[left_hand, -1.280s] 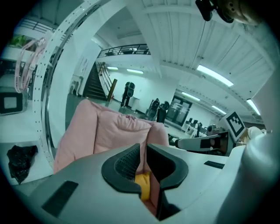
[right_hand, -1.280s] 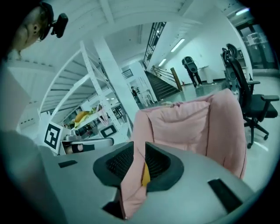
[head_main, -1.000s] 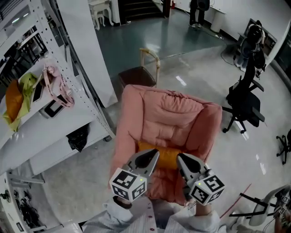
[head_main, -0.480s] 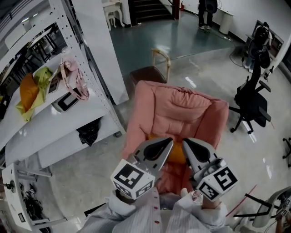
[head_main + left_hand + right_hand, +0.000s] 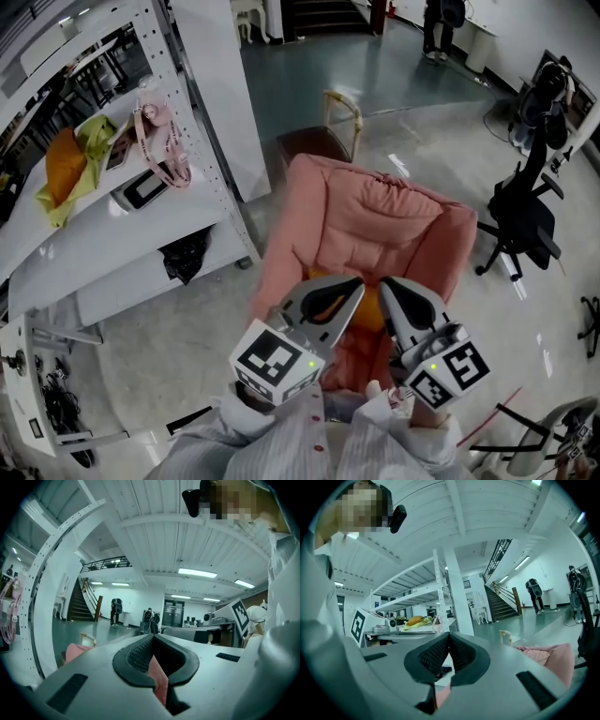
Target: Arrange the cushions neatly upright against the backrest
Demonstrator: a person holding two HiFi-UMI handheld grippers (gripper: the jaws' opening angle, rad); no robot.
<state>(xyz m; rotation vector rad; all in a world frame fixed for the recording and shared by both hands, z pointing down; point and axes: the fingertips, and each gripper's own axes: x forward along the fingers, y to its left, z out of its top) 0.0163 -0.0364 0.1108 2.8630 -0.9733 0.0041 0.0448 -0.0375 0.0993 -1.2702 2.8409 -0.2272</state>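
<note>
Left of the armchair stands a white shelf rack with bright cloths on it, well apart from the work. Over the armchair's front edge hangs the left gripper. Its jaws are pressed together with nothing between them; the pink in the gap below the pads is only the armchair beyond. Just beside it, the orange cushion lies on the armchair's seat, low against the foot of the backrest and mostly hidden behind the two tools, so I cannot tell whether it is flat or half propped. I can make out only this one cushion. On the other side of it the right gripper hangs over the same front edge, closed just as tightly and also empty. Both tools point roughly level and sit above the cushion rather than on it. The step in hand looks like the approach for a fresh grip. To do it well, both claws should open wide before they drop. Each should then take an upper corner of the cushion, left and right evenly, so it lifts without twisting. It should then be stood on its lower edge, centred against the armchair's backrest, and released only once it leans back on its own. Right of the armchair a black office chair stands clear.
</note>
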